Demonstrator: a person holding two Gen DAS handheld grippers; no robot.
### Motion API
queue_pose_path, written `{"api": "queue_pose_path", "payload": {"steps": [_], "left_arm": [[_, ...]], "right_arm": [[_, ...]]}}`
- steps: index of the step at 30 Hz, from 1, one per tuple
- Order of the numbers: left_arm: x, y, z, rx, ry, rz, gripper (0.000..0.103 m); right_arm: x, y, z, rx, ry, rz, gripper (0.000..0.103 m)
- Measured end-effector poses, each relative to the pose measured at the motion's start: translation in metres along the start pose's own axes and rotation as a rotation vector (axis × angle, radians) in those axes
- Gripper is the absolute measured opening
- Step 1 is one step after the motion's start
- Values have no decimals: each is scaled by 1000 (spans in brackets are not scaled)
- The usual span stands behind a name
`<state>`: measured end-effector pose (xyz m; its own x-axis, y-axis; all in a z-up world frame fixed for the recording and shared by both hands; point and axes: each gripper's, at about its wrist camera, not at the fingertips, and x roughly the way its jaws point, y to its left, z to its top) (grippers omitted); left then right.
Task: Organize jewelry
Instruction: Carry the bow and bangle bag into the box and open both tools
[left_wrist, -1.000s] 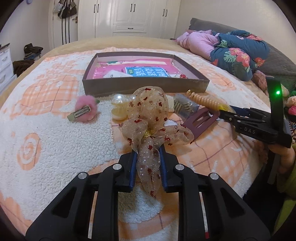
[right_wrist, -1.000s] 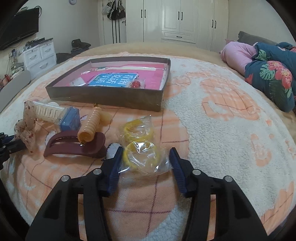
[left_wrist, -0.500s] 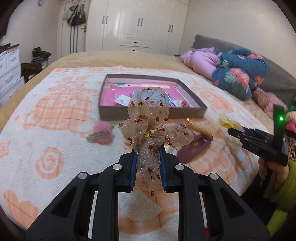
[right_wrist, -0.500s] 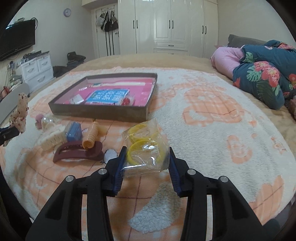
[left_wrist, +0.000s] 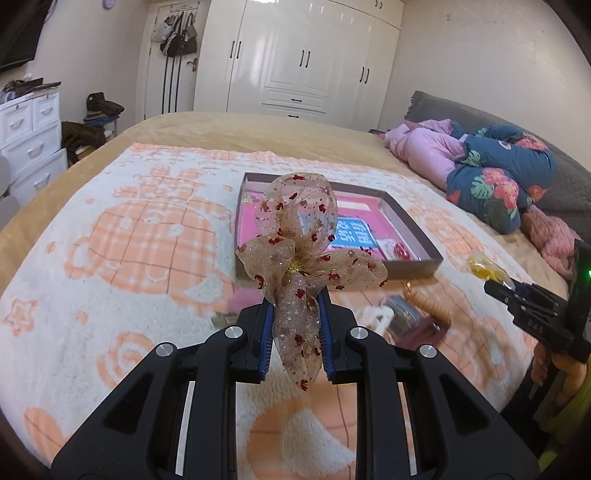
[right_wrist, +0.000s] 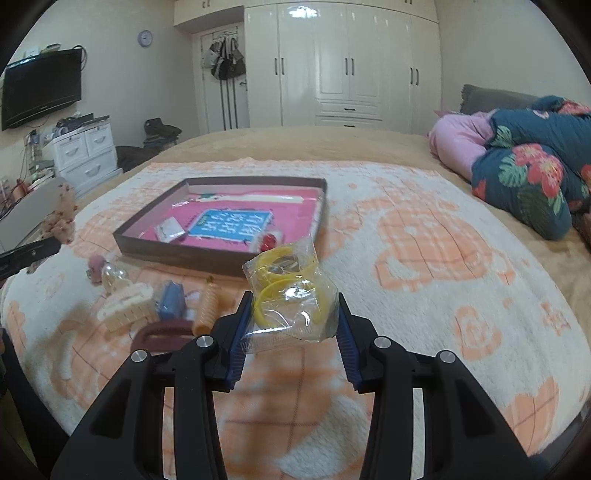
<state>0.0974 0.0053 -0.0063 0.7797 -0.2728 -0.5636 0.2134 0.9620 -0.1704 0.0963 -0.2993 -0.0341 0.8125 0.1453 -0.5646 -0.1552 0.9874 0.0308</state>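
My left gripper is shut on a sheer beige ribbon bow with red specks and holds it up above the blanket. My right gripper is shut on a clear plastic bag of yellow rings, also raised. It shows at the right in the left wrist view, with the bag. A shallow brown box with a pink lining lies ahead on the bed; it also shows in the left wrist view. In it lie a blue card and a red bead.
Loose hair things lie on the blanket before the box: a cream claw clip, a blue clip, an orange spiral tie, a maroon clip, a pink pompom clip. Folded bedding lies at the right. White drawers stand left of the bed.
Both grippers have lifted their loads off the blanket and pulled back and up. The box and the loose clips now look farther off and lower.
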Motion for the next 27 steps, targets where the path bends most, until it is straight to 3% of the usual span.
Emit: {"api": "queue_pose_path", "payload": {"steps": [13, 27], "left_arm": [[37, -8, 42, 9, -21, -8, 15], [89, -32, 67, 52, 14, -32, 15]], "right_arm": [[29, 21, 38, -50, -29, 36, 41], [62, 13, 69, -43, -46, -2, 41]]}}
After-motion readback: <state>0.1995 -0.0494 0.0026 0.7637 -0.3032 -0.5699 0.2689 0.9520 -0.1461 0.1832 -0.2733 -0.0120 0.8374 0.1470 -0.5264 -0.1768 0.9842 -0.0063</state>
